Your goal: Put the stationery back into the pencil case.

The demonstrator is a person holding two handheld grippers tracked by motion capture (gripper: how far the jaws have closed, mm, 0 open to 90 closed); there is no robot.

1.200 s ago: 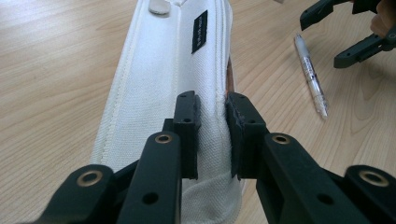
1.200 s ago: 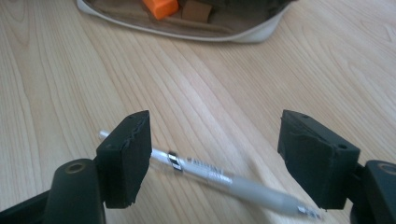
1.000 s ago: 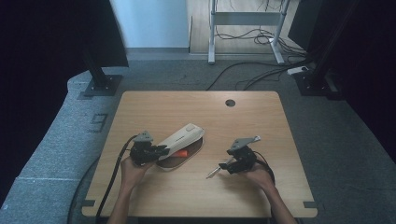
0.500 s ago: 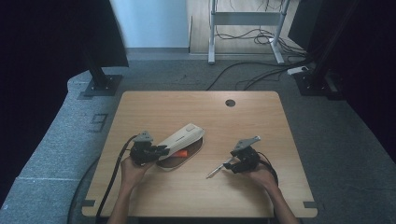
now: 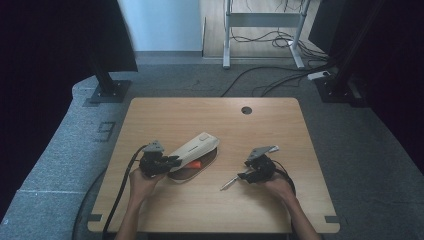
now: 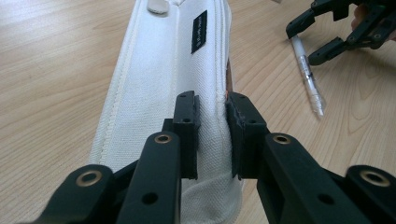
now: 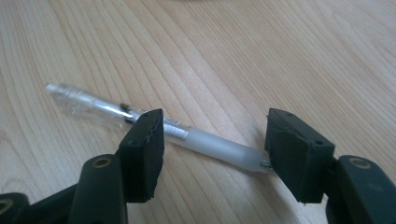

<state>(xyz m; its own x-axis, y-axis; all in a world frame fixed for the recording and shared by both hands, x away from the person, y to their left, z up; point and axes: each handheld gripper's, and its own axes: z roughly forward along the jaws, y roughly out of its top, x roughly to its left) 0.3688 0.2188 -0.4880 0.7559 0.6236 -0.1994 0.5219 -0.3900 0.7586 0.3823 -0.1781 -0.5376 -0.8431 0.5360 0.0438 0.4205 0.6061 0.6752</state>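
Right gripper (image 7: 210, 144): jaws have just been closing, now about half open, straddling the clear pen (image 7: 154, 128) that lies flat on the table (image 5: 210, 215). Pads not yet pressing; a gap shows on both sides of the barrel, and the tip sits just beside the far jaw. Compared with a second ago, the gripper has barely shifted over the pen in the high view. Reads as the start of a pick-up: the grab looks imminent, nothing lifted so far.

Left gripper (image 6: 212, 135): jaws nearly together, pinching a fold of the white pencil case (image 6: 163, 74) near its closest end. The case runs straight away from this gripper, one long edge raised, so the mouth gapes toward the right gripper's side. In the high view something orange (image 5: 194, 164) shows inside the opening.

Pen: see-through barrel, frosted grip section, thin ink tube inside, clip end pointing away to the left of the right gripper. It lies crosswise between the jaws, well apart from the case.

Judgement: with the case held open, the pen probably goes into it next.
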